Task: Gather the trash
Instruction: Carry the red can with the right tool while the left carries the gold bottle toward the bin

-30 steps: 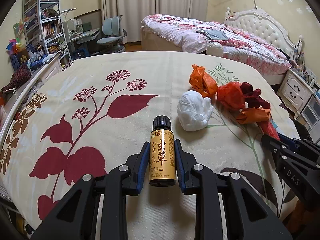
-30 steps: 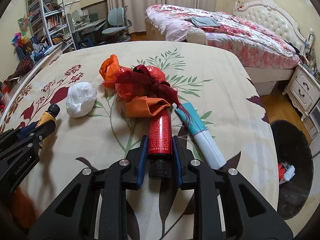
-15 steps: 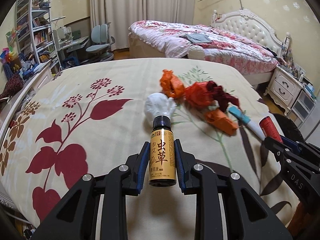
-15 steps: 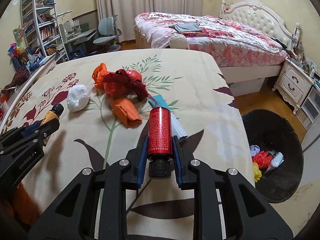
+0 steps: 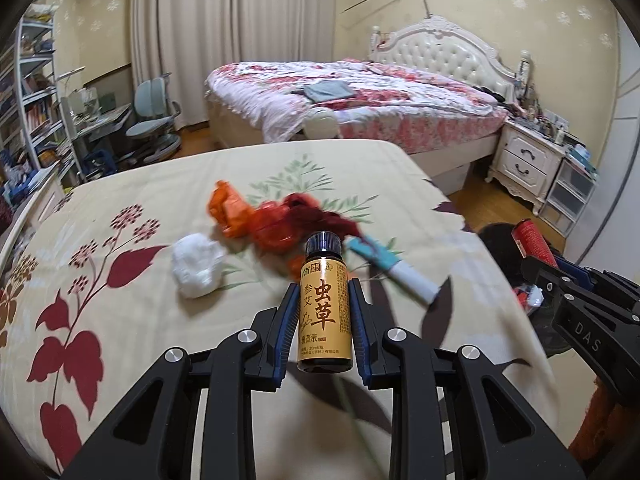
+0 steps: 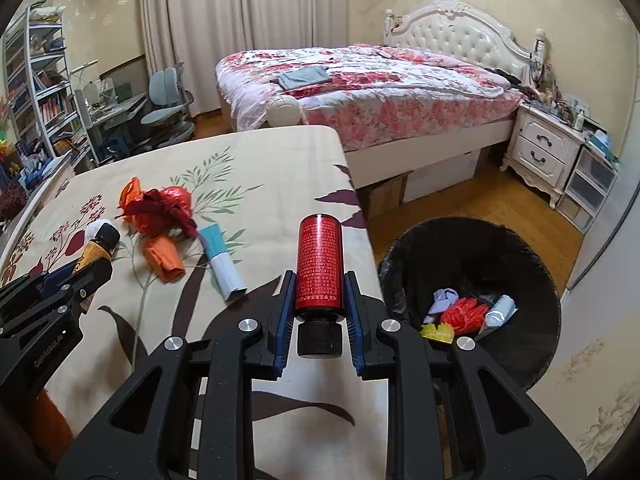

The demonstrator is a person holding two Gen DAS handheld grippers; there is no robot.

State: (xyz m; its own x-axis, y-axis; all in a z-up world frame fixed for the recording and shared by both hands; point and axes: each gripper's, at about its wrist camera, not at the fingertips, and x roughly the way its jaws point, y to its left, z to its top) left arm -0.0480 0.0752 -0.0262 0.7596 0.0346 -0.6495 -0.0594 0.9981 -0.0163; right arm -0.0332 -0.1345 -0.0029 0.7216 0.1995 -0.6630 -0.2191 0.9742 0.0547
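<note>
My left gripper [image 5: 325, 296] is shut on a small amber bottle [image 5: 325, 312] with a black cap and a gold label, held above the flowered bedspread [image 5: 132, 320]. My right gripper [image 6: 319, 288] is shut on a red cylindrical bottle [image 6: 319, 264], its black cap toward me, near the bed's right edge. On the spread lie a white crumpled wad [image 5: 198, 266], orange and dark red crumpled wrappers [image 6: 160, 208], an orange scrap [image 6: 164, 256] and a teal-and-white tube [image 6: 222, 260]. A black-lined trash bin [image 6: 468, 248] stands on the floor to the right, with several scraps inside.
A second bed with a pink floral quilt [image 6: 372, 80] stands behind. A white nightstand [image 6: 548, 148] and plastic drawers [image 6: 592, 184] line the right wall. Shelves [image 6: 44, 92], a desk and a chair [image 6: 168, 104] are at the left. Wooden floor [image 6: 480, 196] lies between bed and bin.
Both grippers have lifted and swung right with their bottles still held. The trash pile has slid leftward in both views, and the black bin has come into full view on the right.
</note>
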